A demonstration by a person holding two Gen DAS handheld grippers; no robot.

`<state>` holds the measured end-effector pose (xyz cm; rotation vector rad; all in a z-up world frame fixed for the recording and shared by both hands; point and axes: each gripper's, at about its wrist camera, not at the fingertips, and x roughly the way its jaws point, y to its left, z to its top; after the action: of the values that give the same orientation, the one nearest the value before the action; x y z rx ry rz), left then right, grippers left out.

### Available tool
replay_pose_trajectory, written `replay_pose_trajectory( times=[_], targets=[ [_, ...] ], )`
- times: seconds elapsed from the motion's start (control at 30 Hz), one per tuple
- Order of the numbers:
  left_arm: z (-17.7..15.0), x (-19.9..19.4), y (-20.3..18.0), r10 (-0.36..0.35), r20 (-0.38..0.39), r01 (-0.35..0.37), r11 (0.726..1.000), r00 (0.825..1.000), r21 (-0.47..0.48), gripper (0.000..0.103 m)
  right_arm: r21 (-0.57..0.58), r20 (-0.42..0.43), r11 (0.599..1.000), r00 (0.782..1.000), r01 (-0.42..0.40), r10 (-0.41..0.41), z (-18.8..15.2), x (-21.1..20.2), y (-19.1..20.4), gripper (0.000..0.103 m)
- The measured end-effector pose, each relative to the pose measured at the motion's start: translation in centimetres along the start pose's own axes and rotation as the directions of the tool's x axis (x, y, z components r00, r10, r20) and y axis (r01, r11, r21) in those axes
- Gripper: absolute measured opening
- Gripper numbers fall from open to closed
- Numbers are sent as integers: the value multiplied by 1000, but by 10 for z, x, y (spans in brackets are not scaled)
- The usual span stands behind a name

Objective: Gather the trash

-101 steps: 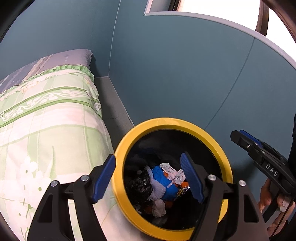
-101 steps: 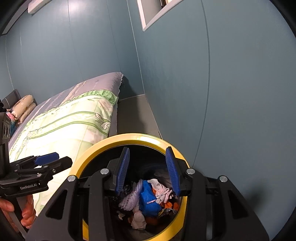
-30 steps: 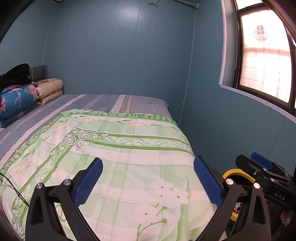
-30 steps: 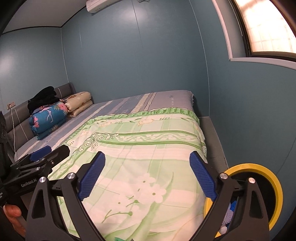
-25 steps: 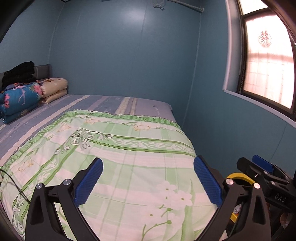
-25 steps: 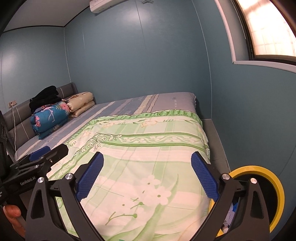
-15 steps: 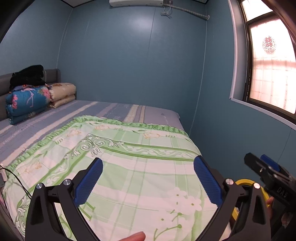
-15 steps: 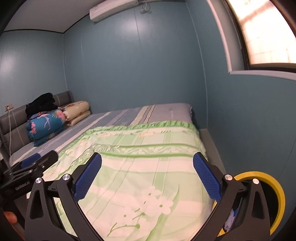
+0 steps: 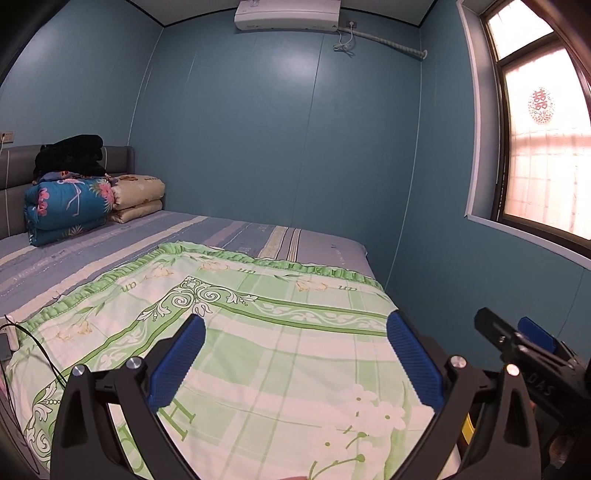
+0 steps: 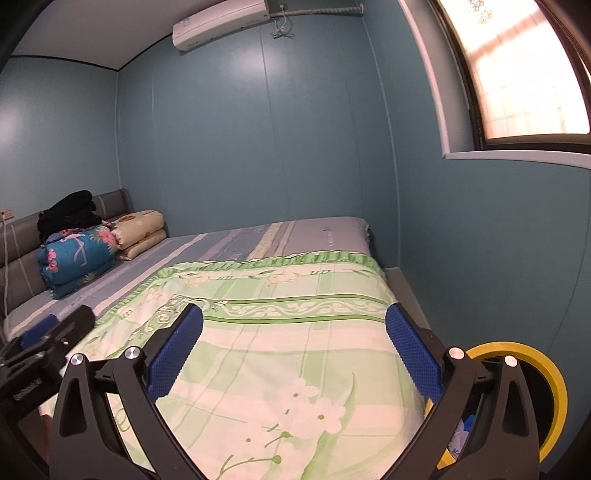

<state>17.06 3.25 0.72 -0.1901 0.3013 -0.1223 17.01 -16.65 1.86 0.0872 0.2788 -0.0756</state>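
Observation:
My left gripper [image 9: 295,354] is open over the green floral blanket [image 9: 266,332] on the bed, nothing between its blue pads. My right gripper [image 10: 295,350] is also open and empty above the same blanket [image 10: 280,332]. The yellow-rimmed trash bin [image 10: 546,384] stands on the floor at the lower right, beside the bed, with bits of trash [image 10: 463,428] showing inside. In the left wrist view only a yellow sliver of the bin [image 9: 467,424] shows behind the gripper frame. The right gripper's tip [image 9: 517,339] appears at that view's right edge. The left gripper's tip [image 10: 55,339] appears at the right view's left edge.
Folded quilts [image 9: 70,206] and dark clothes [image 9: 70,155] are stacked at the grey headboard. A black cable [image 9: 37,350] lies on the bed's left edge. Blue walls close in behind and on the right, with a window [image 9: 546,155] and an air conditioner [image 9: 288,14].
Both views have tilted up from looking into the bin to looking across the bed. The bin slid down to the lower right corner. The right jaws spread wide since dropping trash in.

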Motion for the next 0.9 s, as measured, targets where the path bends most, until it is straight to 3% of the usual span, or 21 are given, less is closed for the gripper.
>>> replay_pose_trajectory(
  times=[0.43, 0.9],
  targets=[
    [-24, 4, 3, -37, -8, 37, 999, 999, 0, 95, -35, 46, 999, 998, 42, -40, -24, -4, -9, 95],
    [-26, 6, 12, -58, -11, 57, 998, 998, -26, 95, -42, 7, 999, 999, 32, -32, -37, 8, -2, 95]
  ],
)
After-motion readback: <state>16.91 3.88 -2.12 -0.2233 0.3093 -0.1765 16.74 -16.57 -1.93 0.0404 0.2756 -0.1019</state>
